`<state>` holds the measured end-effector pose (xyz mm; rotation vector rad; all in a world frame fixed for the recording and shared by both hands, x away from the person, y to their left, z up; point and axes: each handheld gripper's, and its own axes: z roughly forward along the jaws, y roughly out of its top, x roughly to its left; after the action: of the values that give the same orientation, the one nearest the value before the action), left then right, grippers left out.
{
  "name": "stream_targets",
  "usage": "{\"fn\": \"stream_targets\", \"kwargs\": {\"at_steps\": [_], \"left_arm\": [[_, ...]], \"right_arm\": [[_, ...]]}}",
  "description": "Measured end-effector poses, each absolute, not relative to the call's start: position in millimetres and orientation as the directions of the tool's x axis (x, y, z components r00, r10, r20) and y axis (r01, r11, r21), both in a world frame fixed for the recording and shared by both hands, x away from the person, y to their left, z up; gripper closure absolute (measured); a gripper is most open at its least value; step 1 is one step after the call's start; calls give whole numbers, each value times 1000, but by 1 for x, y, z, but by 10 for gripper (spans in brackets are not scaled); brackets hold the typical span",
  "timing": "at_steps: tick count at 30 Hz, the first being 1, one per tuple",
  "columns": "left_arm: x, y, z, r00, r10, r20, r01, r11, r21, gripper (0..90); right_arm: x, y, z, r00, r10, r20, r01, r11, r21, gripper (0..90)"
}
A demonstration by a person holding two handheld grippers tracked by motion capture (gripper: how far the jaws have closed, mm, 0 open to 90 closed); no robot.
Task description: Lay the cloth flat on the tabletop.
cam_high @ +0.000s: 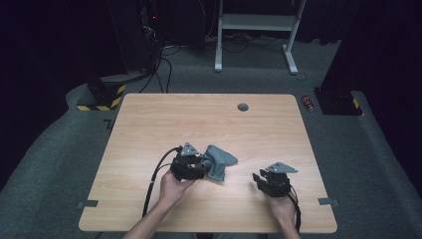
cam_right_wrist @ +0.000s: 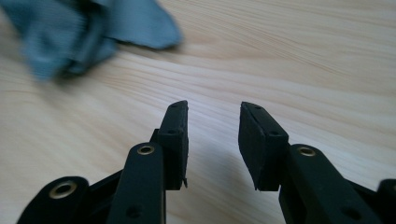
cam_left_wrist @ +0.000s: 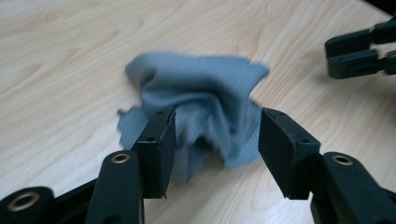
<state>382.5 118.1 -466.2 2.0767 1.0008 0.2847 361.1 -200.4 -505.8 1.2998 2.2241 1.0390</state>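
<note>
At the table's [cam_high: 149, 119] near half, a crumpled grey cloth [cam_high: 219, 162] is being approached. It lies bunched just left of centre, at about seven o'clock from the cable hole [cam_high: 243, 107]. The left gripper [cam_high: 196, 167] is pressed in from the cloth's nine o'clock side, touching its edge. From the left gripper view, the jaws are spread wide with the cloth [cam_left_wrist: 201, 112] bulging between and beyond them; nothing is clamped yet. That wide spread looks chosen so a thick fold can be taken in one bite. The right gripper [cam_high: 259, 180] is held apart at four o'clock from the cloth, low over bare wood. Its jaws are parted moderately and nothing is held between them; in its own view the cloth [cam_right_wrist: 84, 32] is seen blurred at eleven o'clock. It seems to be kept waiting there so a free corner can be taken once the left side is pinned.
</note>
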Motion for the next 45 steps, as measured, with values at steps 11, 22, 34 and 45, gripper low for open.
{"fn": "stream_targets", "kwargs": {"at_steps": [11,22,34,45], "left_arm": [[375,125,-488,610,787,-88,582,-370,724,539],[385,123,-485,607,790,-90,589,-371,718,881],[372,132,-449,643,766,-17,504,-407,762,890],[351,132,-485,689,720,-80,556,-456,695,783]], "right_arm": [[364,-131,-493,-684,724,89,509,386,769,648],[389,-109,-504,-662,745,85,568,425,705,894],[364,-124,-485,-689,714,124,560,417,716,896],[353,-136,-507,-674,732,98,603,469,645,895]]}}
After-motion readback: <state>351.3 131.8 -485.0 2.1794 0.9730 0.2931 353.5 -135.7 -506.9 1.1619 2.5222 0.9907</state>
